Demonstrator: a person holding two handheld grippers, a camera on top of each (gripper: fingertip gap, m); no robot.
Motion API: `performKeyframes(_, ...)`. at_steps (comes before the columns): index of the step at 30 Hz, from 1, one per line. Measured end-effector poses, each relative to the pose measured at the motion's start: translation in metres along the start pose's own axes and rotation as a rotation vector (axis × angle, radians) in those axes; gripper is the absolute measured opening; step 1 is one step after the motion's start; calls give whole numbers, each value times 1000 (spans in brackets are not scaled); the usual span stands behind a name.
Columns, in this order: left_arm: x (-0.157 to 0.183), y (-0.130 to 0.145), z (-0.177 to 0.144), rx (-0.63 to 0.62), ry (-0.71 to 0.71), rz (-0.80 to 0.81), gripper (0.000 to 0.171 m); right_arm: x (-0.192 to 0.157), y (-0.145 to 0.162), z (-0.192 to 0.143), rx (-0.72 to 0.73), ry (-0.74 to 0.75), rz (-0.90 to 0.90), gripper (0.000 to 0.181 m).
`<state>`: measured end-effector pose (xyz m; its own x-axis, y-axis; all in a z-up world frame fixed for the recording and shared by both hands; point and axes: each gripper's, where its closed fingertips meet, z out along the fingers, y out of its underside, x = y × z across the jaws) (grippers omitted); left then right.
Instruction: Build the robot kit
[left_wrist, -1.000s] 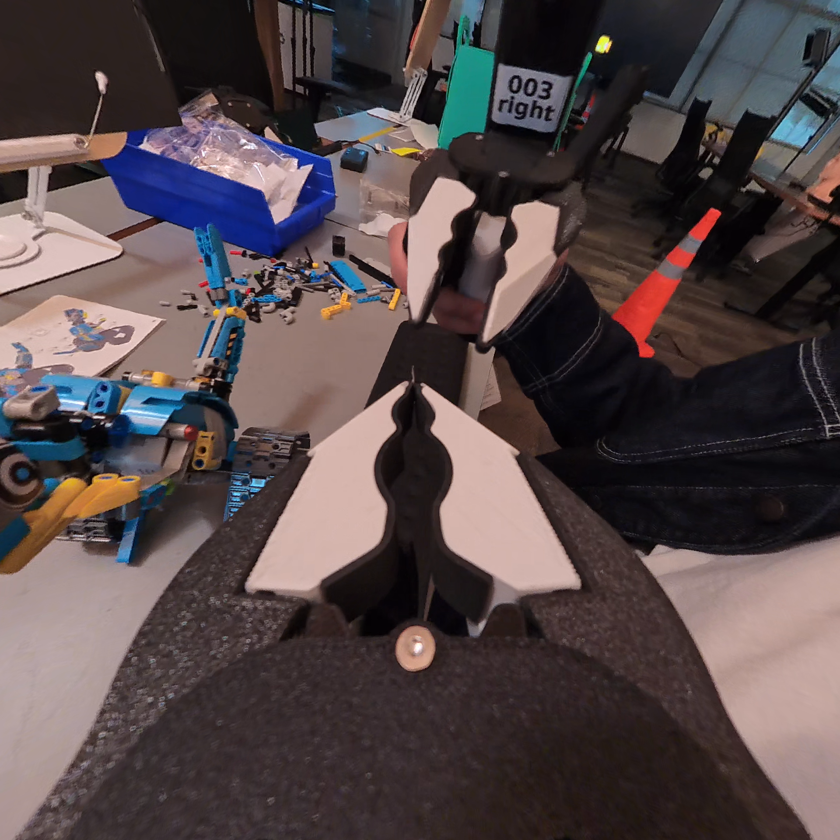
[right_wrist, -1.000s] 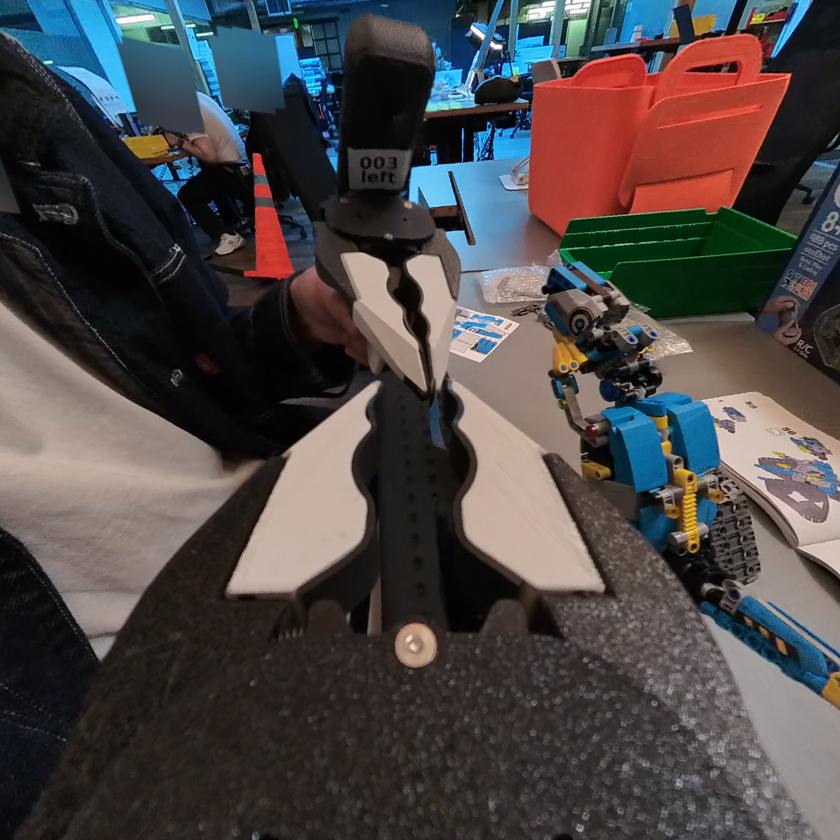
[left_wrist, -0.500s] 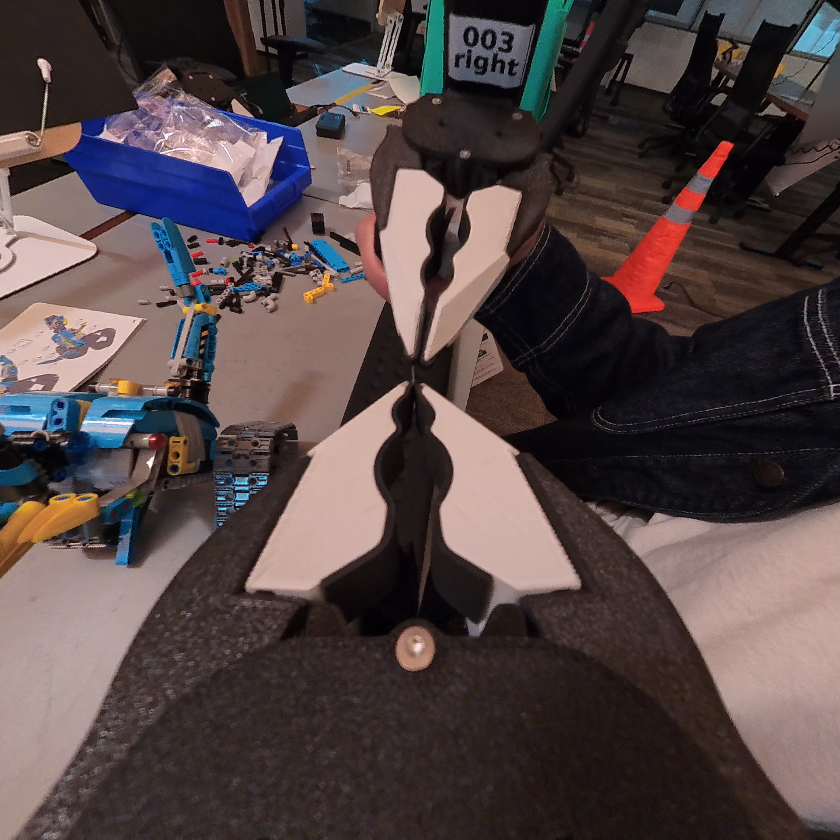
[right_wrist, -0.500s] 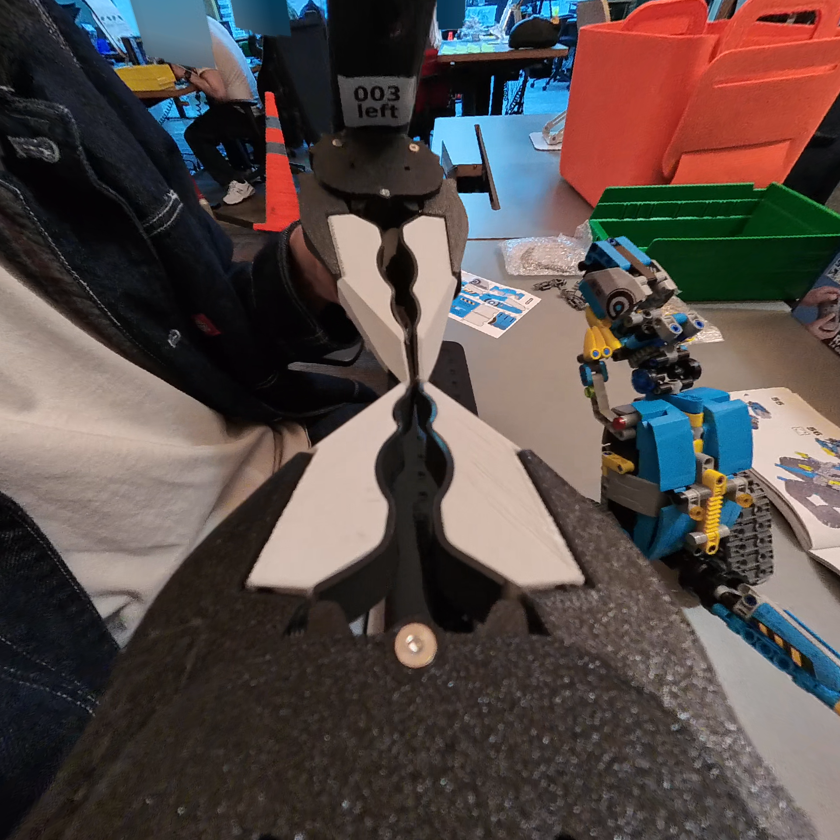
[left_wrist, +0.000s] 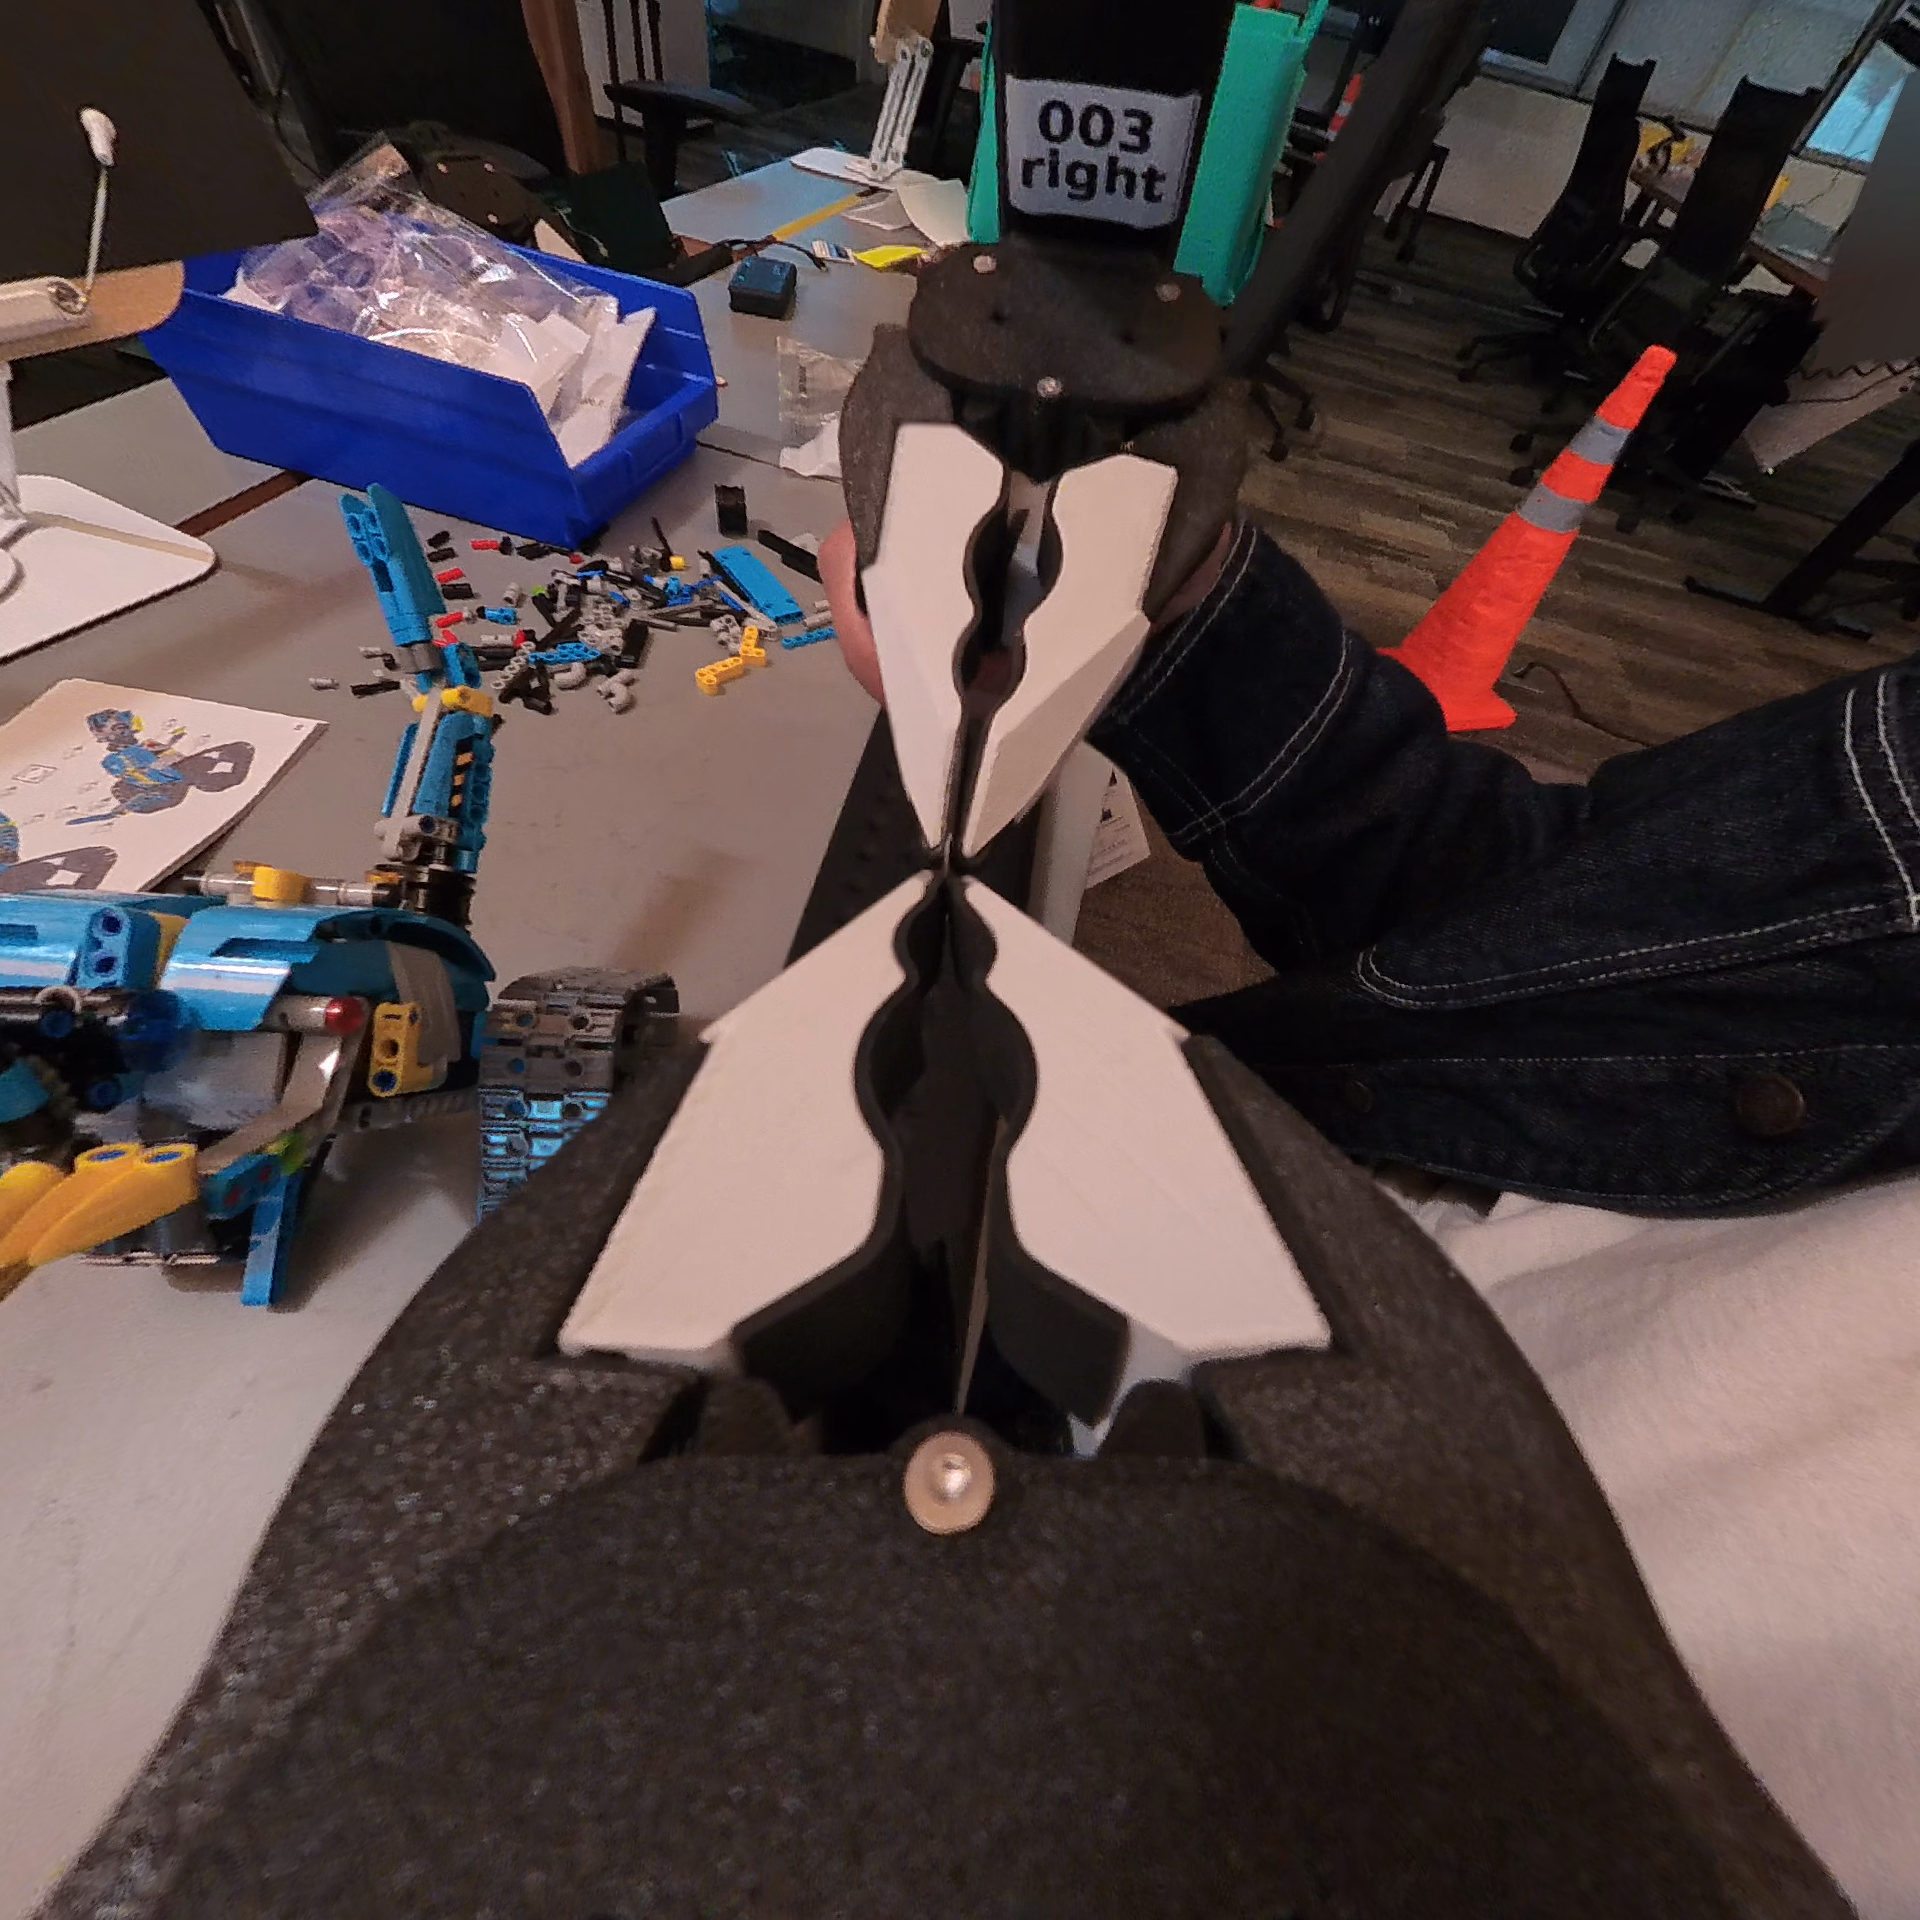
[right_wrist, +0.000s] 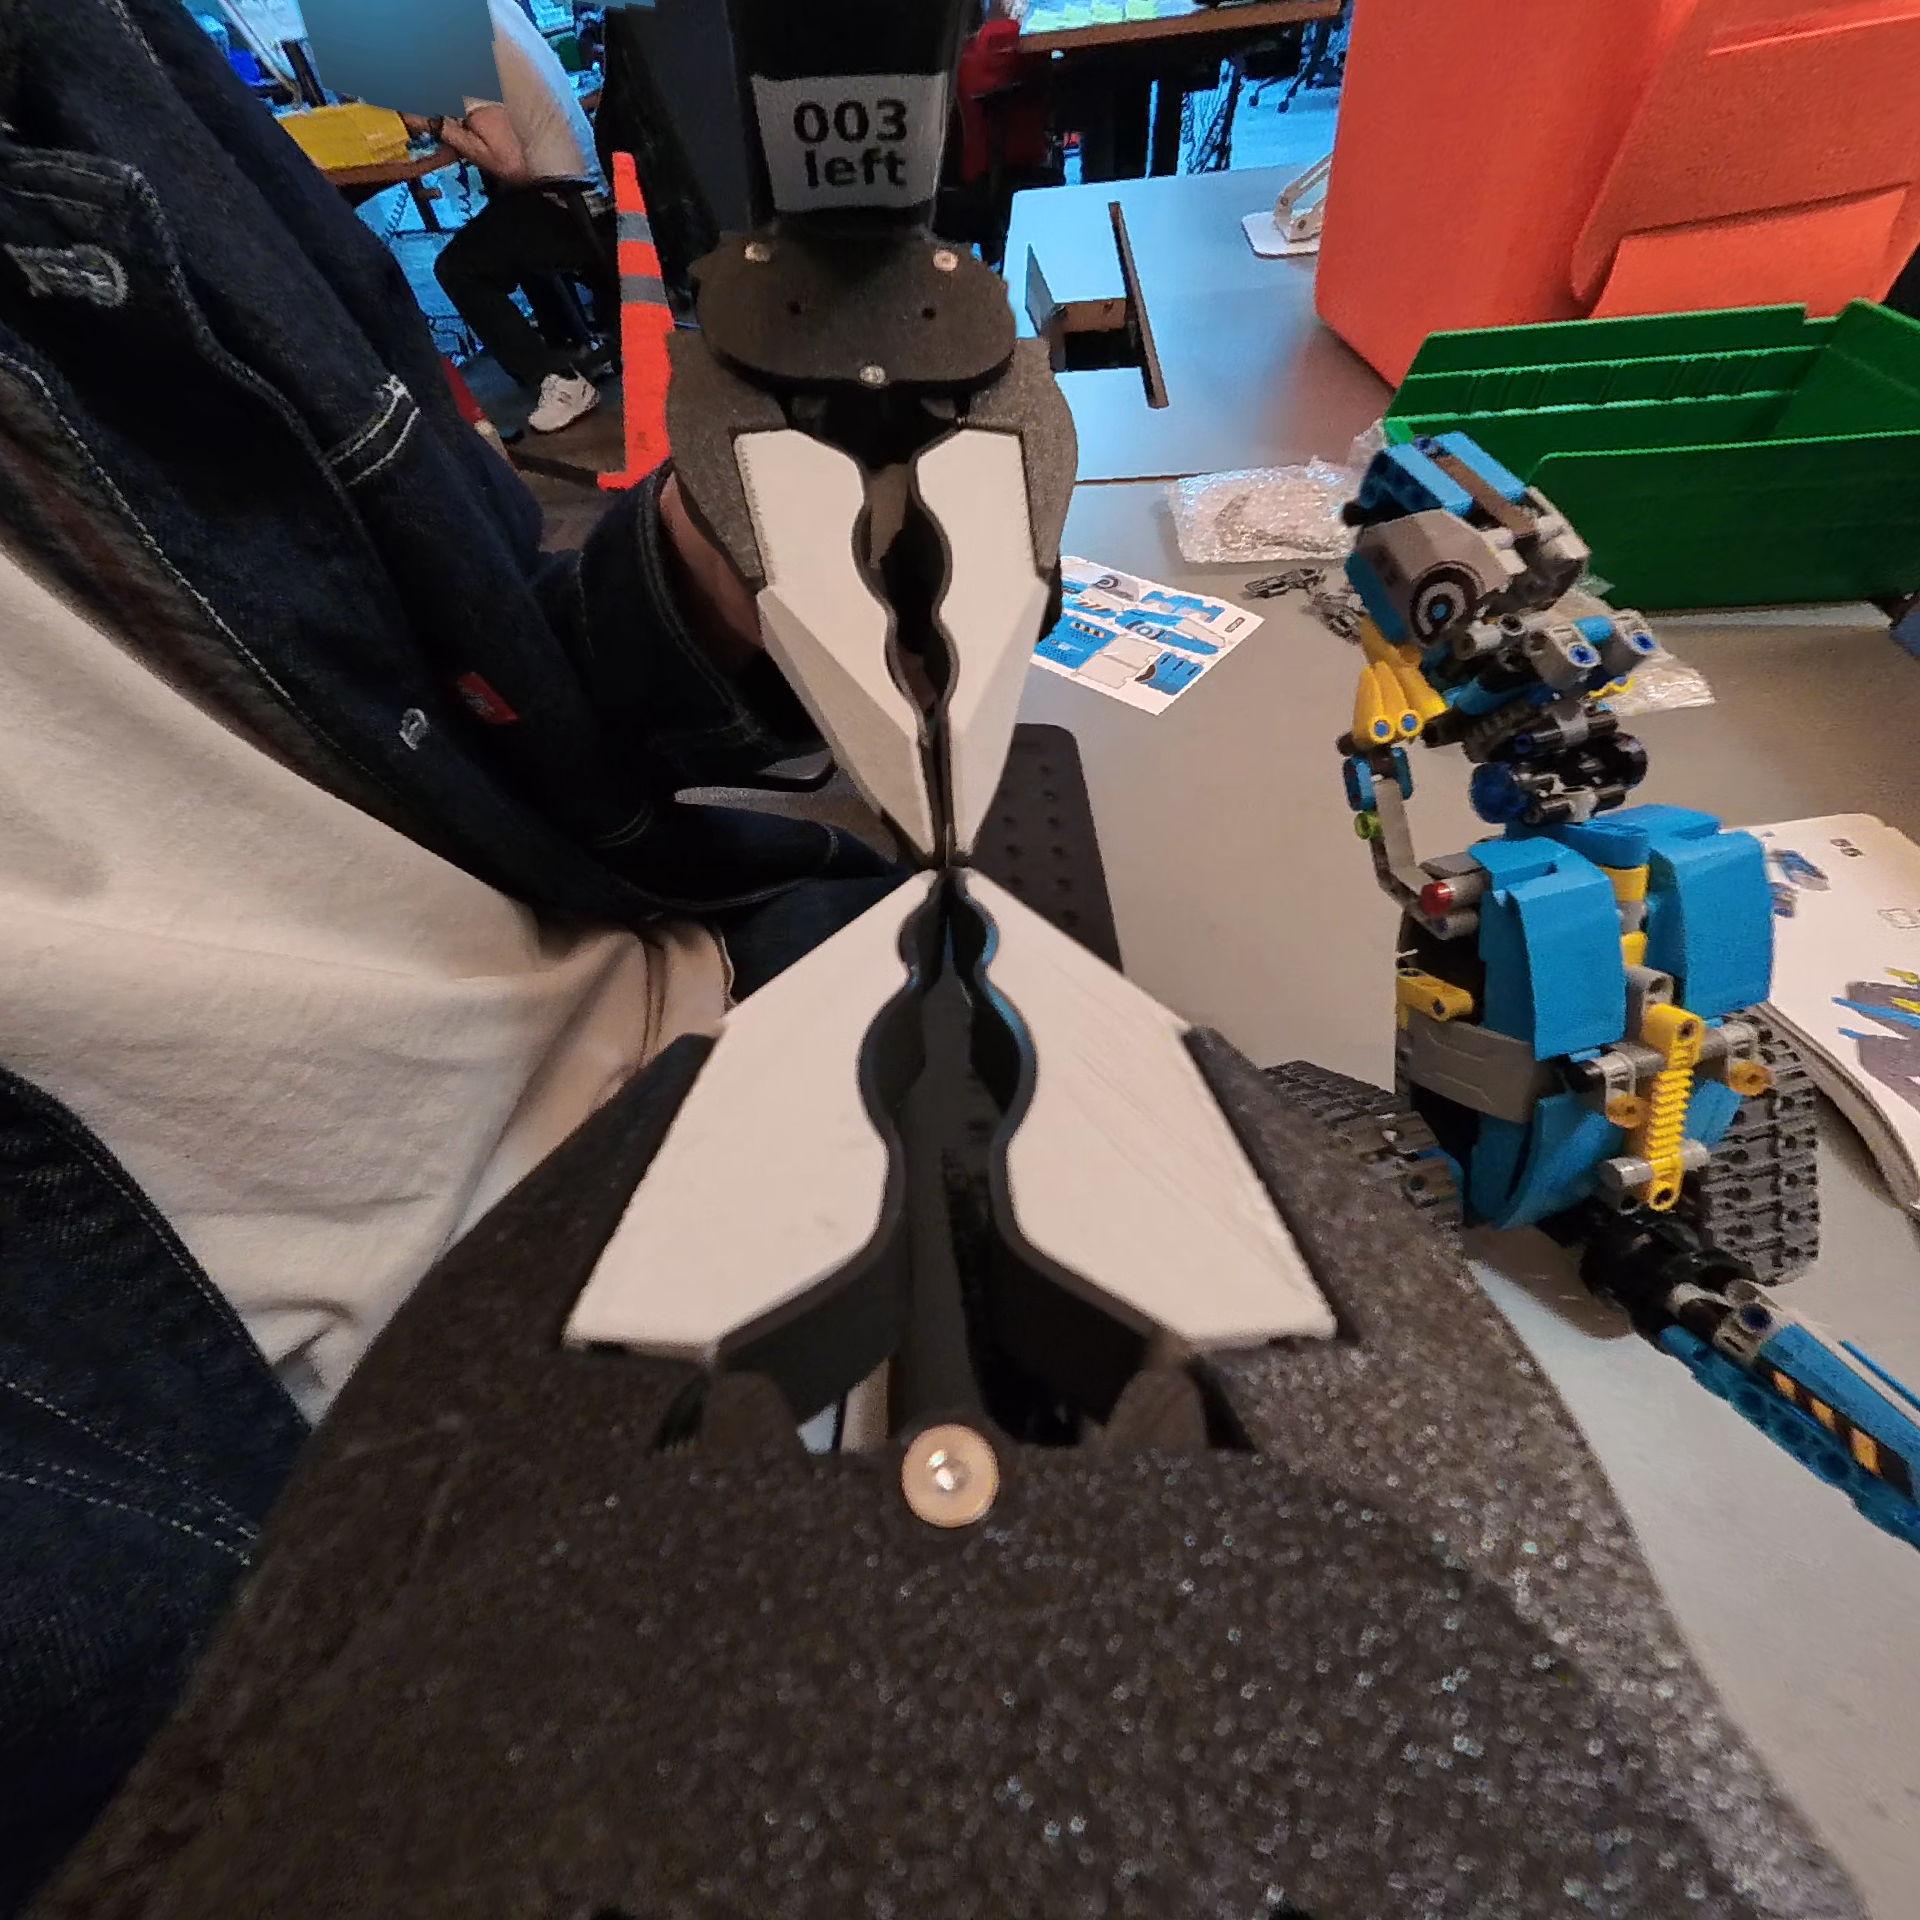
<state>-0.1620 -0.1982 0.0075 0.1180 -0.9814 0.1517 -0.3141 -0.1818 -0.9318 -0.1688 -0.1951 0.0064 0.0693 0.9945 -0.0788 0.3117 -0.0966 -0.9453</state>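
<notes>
Two grippers meet tip to tip above the counter (left_wrist: 644, 831) edge: the left gripper (left_wrist: 943, 883) and right gripper (left_wrist: 951, 847) both have their jaws closed on nothing. A second ago the right gripper stood farther off with its jaws parted; it has since closed and come up nose to nose. The blue brick robot (right_wrist: 1579, 935) stands on the counter just beside the meeting tips, and loose bricks (left_wrist: 603, 623) lie beyond it.
</notes>
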Motion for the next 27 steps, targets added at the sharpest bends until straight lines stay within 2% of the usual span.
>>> performKeyframes(1, 0, -2, 2, 12, 2, -7, 9, 3, -1, -2, 12, 7, 2, 0)
performKeyframes(3, 0, -5, 9, 22, 3, -33, 29, 10, 2, -9, 26, 20, 24, 0)
performKeyframes(4, -7, -7, 12, 22, -40, -35, 42, 15, 5, -15, 30, 25, 41, 0)
performKeyframes(7, -23, -17, 22, 26, -127, -3, 44, 28, 7, -39, 115, 37, 85, 0)
performKeyframes(10, -36, -39, 39, 81, -161, -24, 46, 66, 6, -78, 237, 186, 122, 0)
performKeyframes(12, -57, -44, 63, 88, -230, -77, 45, 115, 0, -119, 389, 395, 186, 0)
performKeyframes(14, -97, -30, 95, 5, -386, -126, 49, 161, -3, -164, 608, 555, 288, 0)
performKeyframes(17, -149, -12, 132, -90, -573, -141, 62, 207, 14, -208, 907, 635, 466, 0)
performKeyframes(19, -170, -9, 149, -118, -640, -129, 64, 216, 30, -213, 997, 621, 477, 0)
performKeyframes(21, -182, -10, 158, -129, -679, -108, 56, 220, 47, -212, 1032, 613, 530, 0)
performKeyframes(23, -186, -18, 163, -124, -690, -81, 48, 210, 43, -212, 1050, 561, 517, 0)
performKeyframes(25, -185, -24, 170, -135, -675, -55, 38, 212, 47, -211, 984, 641, 484, 0)
performKeyframes(27, -186, -24, 175, -175, -670, -43, 32, 207, 44, -208, 987, 610, 478, 0)
